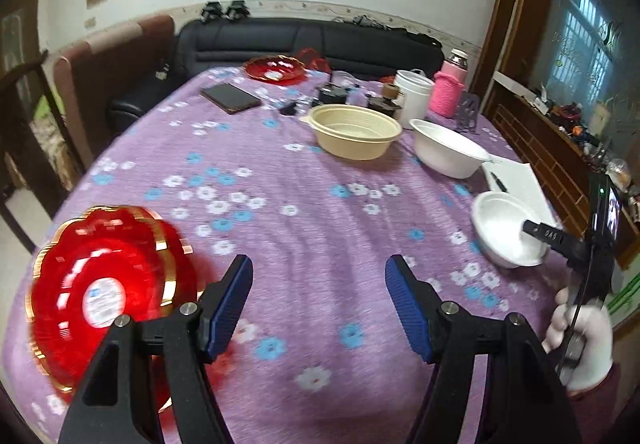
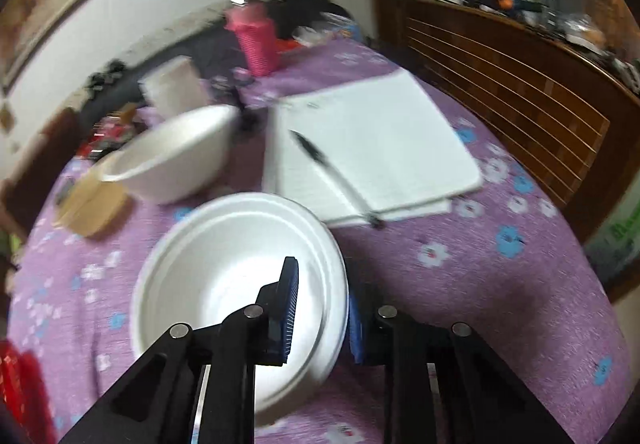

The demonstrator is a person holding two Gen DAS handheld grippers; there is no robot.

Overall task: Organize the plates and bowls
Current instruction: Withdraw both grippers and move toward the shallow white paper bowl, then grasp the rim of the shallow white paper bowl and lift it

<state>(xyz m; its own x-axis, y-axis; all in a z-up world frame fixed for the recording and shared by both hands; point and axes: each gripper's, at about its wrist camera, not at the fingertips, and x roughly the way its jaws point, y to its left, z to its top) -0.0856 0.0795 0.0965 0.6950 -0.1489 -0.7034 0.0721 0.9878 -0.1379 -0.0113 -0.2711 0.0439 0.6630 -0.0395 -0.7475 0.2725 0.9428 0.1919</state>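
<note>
The right gripper [image 2: 320,318] has the rim of the small white bowl [image 2: 240,284] between its jaws — one finger is inside the bowl and the other is outside, under the rim, so the jaws are clenched on the thin wall. I think this grip is chosen because the bowl is light and its rim is the only part that a narrow gripper can pinch. In the right wrist view the bowl looks tilted, but I cannot tell if it is lifted from the desk [image 1: 320,211] or touching it.

The left gripper [image 1: 320,308] is released, its blue pads wide apart with only the flowered cloth between them. The red plate [image 1: 104,296] with the gold rim lies just beside its left finger, outside the jaws, near the edge of the desk.

Farther on the desk stand a beige bowl [image 1: 356,131] and a larger white bowl [image 1: 448,153], close to each other — probably the held bowl should be nested with one of them. A second red plate [image 1: 274,69] lies at the far side. The notebook [image 2: 376,147] with a pen lies just behind the held bowl.
</note>
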